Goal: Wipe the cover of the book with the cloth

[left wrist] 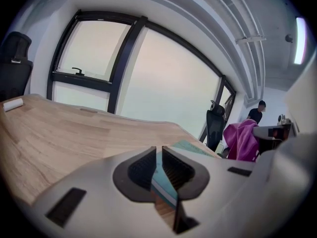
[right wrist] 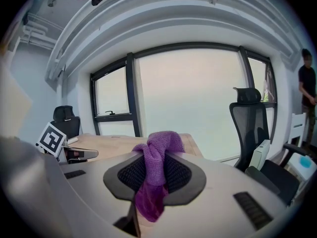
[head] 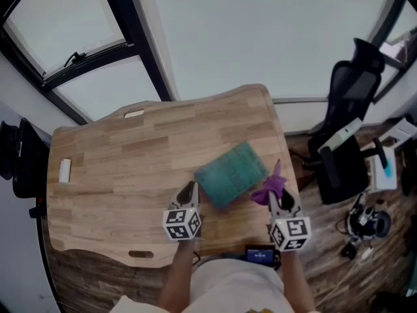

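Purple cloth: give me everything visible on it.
The cloth is purple, fuzzy like microfibre, bunched into a wad. The right gripper is shut on its middle; a knot sticks up above the jaws and a tail hangs below. It is held just right of the teal book; contact with it is unclear.

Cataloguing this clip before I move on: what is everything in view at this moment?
table: one, light wood, centre
book: one, teal, flat on the table's front right
cloth: one, purple, bunched in the right gripper
block: one, white, small, table's left edge
office chair: one, black, right of the table
second chair: one, black, left of the table
windows: dark-framed, beyond the table
person: one, dark top, far background
left gripper: grey, jaws a narrow slit apart, gripping nothing, beside the book's near corner
right gripper: grey, shut on the cloth
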Demonstrator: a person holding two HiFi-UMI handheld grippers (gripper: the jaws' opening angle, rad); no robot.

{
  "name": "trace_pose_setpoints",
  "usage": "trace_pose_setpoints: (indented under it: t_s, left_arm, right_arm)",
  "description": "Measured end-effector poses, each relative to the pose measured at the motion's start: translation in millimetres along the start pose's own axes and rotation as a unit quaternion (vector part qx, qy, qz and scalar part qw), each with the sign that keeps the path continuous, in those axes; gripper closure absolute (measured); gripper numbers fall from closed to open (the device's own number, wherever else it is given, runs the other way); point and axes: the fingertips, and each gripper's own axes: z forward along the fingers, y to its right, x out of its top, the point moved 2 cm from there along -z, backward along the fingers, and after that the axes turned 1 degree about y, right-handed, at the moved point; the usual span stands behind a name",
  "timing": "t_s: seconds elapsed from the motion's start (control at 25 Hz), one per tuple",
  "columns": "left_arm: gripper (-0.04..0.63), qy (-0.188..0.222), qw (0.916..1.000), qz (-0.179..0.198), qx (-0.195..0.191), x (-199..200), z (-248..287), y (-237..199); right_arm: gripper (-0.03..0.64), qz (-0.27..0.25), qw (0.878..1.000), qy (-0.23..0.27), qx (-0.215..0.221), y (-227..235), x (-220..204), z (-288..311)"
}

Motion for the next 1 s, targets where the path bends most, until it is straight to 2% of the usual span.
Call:
trace_pose_setpoints:
  t_s: [0.2,0.52,0.72,1.0]
  left_arm:
    - [0.554,-0.022,0.9995,-0.021,-0.002,-11,11,-9]
    - [0.464,-0.055,0.9967,-0.057,-0.016,-26,33,-16]
    - [0.438,-0.076,0.9937,-0.080,-0.020,-37,42,-20]
    - [0.437,-0.088,0.9912,-0.097,-0.021,-40,57,-23]
  right_arm:
    - [0.540,-0.003,1.000,-0.015,0.005,2,-1,16]
    - [0.540,-0.015,0.999,-0.037,0.006,9,-8,47]
    - [0.540,-0.038,0.998,-0.053,0.014,8,-7,68]
    - [0.540,-0.071,0.994,-0.078,0.029,11,-6,99]
